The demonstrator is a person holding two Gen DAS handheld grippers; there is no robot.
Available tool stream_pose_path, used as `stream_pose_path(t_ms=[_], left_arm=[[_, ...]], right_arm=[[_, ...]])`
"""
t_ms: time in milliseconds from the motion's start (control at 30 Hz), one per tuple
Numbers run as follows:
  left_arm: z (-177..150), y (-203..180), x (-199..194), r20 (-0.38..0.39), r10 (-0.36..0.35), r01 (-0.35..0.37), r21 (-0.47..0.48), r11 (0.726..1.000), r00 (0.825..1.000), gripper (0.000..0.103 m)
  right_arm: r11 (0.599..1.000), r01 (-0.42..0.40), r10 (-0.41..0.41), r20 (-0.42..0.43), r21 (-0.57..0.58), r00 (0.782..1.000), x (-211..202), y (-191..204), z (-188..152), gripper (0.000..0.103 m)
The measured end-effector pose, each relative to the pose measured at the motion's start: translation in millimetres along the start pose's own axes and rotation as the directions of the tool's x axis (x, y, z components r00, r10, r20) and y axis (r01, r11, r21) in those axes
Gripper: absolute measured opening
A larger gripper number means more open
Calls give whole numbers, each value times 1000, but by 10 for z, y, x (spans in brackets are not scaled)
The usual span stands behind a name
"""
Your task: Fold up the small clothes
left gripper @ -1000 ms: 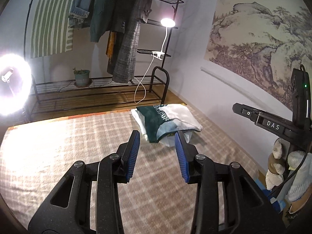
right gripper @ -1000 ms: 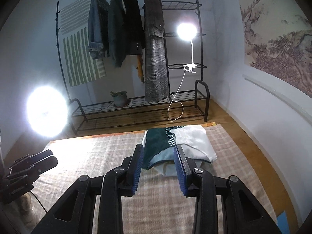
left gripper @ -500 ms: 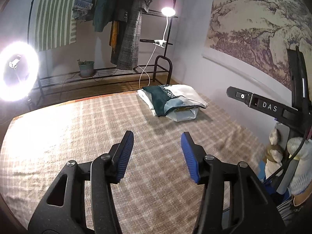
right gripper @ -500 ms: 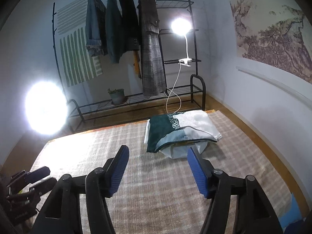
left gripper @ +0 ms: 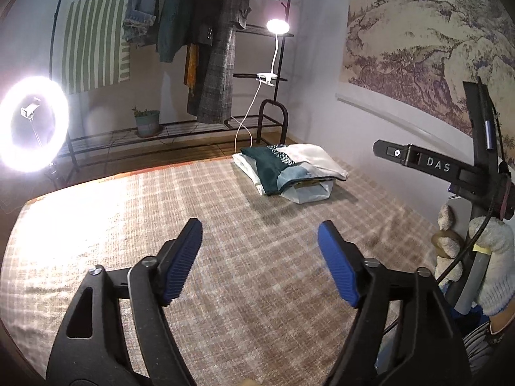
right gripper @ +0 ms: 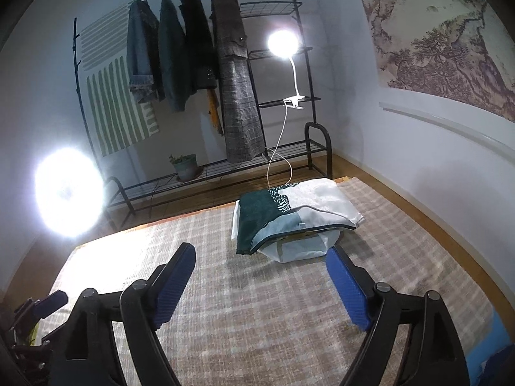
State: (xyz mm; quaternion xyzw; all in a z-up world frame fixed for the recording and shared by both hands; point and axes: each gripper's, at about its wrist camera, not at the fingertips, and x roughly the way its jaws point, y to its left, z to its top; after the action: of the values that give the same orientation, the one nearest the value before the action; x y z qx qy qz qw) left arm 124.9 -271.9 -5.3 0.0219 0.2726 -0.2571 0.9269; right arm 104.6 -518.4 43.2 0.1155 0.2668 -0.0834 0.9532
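A small stack of folded clothes (left gripper: 289, 169) lies at the far right of the checked beige cloth (left gripper: 161, 218); the top piece is dark green, pale blue and white. It also shows in the right wrist view (right gripper: 289, 217), resting on the cloth (right gripper: 257, 305). My left gripper (left gripper: 260, 257) is open and empty, held above the cloth well short of the stack. My right gripper (right gripper: 260, 275) is open and empty, just in front of the stack. The right gripper's body (left gripper: 428, 164) shows at the right of the left wrist view.
A black clothes rack (right gripper: 225, 80) with hanging jackets stands behind the cloth, with a clip lamp (right gripper: 283, 43) and a potted plant (right gripper: 185, 165). A ring light (left gripper: 32, 125) glares at the left. A wall (right gripper: 418, 160) runs along the right. Soft toys (left gripper: 450, 241) sit at right.
Both grippers have opened wide and pulled back from the folded stack, which stays on the cloth.
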Motion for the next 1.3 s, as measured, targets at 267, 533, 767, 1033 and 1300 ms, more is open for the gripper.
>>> stream_pose_path(t_ms=[267, 533, 767, 1033, 1300], left_arm=[[30, -34, -91, 38, 13, -14, 28, 1000, 999, 91], [22, -48, -83, 34, 56, -57, 34, 998, 998, 96], [11, -56, -81, 29, 75, -76, 39, 996, 997, 97], [4, -102, -110, 49, 101, -104, 63, 993, 994, 101], [28, -80, -140, 52, 118, -121, 52, 991, 992, 102]], right_arm=[[1000, -2, 3, 20, -23, 1000, 21, 92, -31, 99], [1000, 3, -2, 41, -21, 999, 20, 132, -32, 103], [1000, 7, -7, 45, 12, 999, 29, 75, -41, 103], [1000, 13, -14, 36, 8, 999, 81, 68, -68, 103], [1000, 24, -24, 26, 2, 999, 132, 80, -92, 103]])
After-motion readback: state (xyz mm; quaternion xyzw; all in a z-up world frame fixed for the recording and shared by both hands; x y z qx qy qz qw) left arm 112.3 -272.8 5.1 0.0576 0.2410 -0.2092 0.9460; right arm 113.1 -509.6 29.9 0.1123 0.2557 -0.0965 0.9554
